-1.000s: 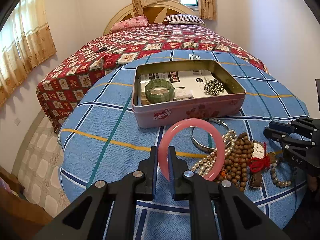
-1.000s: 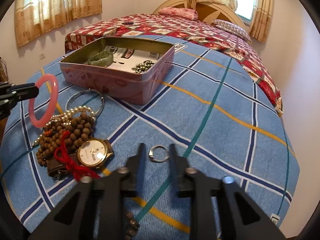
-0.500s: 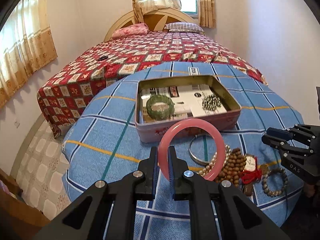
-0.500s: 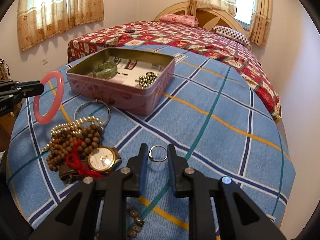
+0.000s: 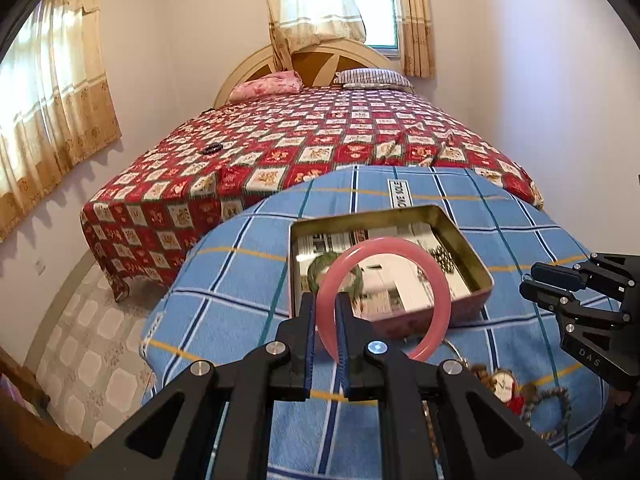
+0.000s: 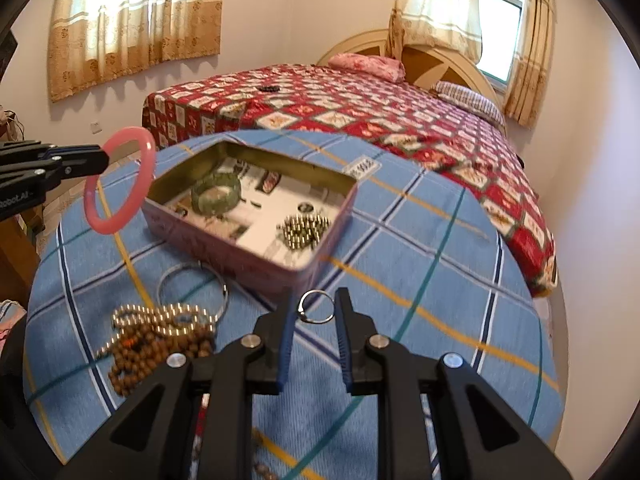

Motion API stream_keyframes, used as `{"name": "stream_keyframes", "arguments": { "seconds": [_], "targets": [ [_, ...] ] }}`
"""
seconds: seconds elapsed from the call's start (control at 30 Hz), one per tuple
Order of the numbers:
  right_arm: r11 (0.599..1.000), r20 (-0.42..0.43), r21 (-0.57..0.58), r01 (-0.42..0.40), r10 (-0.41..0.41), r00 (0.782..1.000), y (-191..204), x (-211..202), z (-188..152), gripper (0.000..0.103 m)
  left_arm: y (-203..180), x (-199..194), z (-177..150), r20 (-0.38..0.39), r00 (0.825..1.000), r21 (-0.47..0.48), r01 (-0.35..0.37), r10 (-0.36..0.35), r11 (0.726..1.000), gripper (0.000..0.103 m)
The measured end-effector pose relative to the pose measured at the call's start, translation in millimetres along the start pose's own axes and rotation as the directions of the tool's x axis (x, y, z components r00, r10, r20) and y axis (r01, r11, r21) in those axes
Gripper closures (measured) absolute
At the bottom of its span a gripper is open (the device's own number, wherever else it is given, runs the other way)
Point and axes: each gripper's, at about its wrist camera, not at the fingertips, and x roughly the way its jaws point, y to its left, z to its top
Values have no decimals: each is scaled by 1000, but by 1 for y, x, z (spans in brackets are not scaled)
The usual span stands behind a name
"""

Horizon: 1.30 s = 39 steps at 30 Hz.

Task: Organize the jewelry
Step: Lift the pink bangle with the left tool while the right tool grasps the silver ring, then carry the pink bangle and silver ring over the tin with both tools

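Open pink tin with green bangle and bead bracelet; left claw clamped on pink bangle, right claw on ring.

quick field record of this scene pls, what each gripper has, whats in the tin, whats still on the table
left gripper: shut on pink bangle, held upright above the cloth
right gripper: shut on small silver ring
tin: open, pink sides, on blue plaid tablecloth
in tin: green bracelet; metallic bead bracelet
loose on cloth: silver bangle; pearl strand; brown wooden beads; wristwatch; beaded bracelet
background: bed with red patterned cover
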Motion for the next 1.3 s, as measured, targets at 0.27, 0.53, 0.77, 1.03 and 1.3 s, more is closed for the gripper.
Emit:
{"name": "stream_keyframes", "arguments": {
  "seconds": [0.27, 0.53, 0.77, 1.03, 1.3],
  "targets": [
    [999, 44, -34, 0, 1, 999, 2, 4, 29, 82, -2, 11, 23, 16, 1000, 20, -7, 7, 1000, 94],
    [999, 63, -53, -3, 6, 998, 5, 11, 47, 82, -4, 28, 38, 15, 1000, 38, -20, 19, 999, 94],
    [998, 65, -57, -6, 10, 998, 5, 18, 55, 82, 1, 42, 46, 6, 999, 42, -35, 35, 999, 94],
    [999, 68, -48, -11, 14, 998, 4, 27, 59, 82, 0, 59, 46, -15, 999, 52, -47, 47, 998, 94],
    [999, 67, -44, -19, 22, 998, 3, 40, 64, 82, -2, 80, 42, -58, 998, 57, -35, 38, 998, 94]
  ]
}}
